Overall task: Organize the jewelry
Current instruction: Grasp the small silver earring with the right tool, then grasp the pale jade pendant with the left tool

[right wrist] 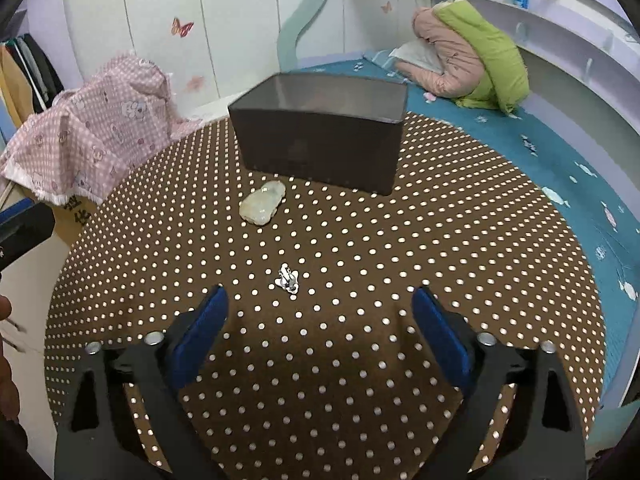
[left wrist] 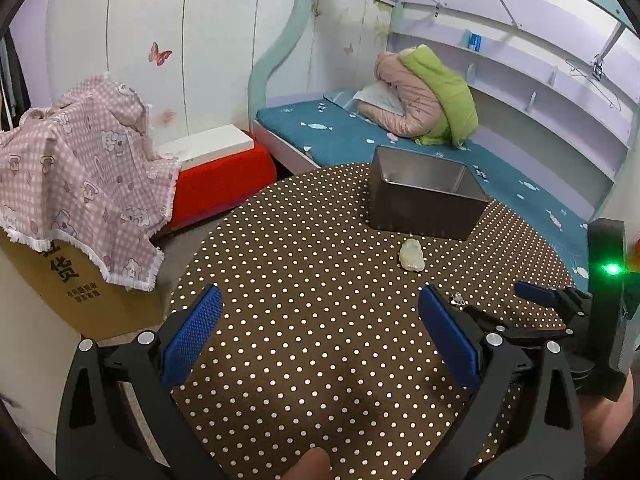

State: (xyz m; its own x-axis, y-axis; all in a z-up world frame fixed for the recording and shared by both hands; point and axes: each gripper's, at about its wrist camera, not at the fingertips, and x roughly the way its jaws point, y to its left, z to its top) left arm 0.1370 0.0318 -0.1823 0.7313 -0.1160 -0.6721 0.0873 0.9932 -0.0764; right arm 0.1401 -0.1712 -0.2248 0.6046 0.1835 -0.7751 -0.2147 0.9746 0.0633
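Round and covered in a brown cloth with white dots, the desk [right wrist: 440, 240] stands beside a bed with a teal cover [right wrist: 540, 160]; a pink patterned cloth [left wrist: 80, 168] drapes a cardboard box at the desk's 9 o'clock side.

On the desk, toward 12 o'clock, sits a dark open-topped metal box [right wrist: 320, 148]. A pale jade-like pendant [right wrist: 262, 204] lies just in front of the box, at its 7 o'clock corner, close to it but apart. A small silver trinket [right wrist: 288, 279] lies nearer the desk's middle, well short of the pendant, at about 5 o'clock from it.

Right gripper [right wrist: 320, 320]: tilted steeply down at the cloth, both blue-padded fingers [right wrist: 200, 336] spread wide with only bare cloth between them. It holds nothing. The silver trinket lies just ahead of the fingertips, slightly toward the left finger, and is not touched.

Left gripper [left wrist: 320, 320]: also angled down over the desk, jaws wide apart and empty. The pendant sits ahead of it at roughly 1 o'clock, the box beyond that. The right gripper's fingers enter this view at 3 o'clock, with the trinket [left wrist: 457, 299] lying by the tip of the nearer one; contact cannot be judged. A fingertip of the person [left wrist: 310, 466] shows at 6 o'clock.
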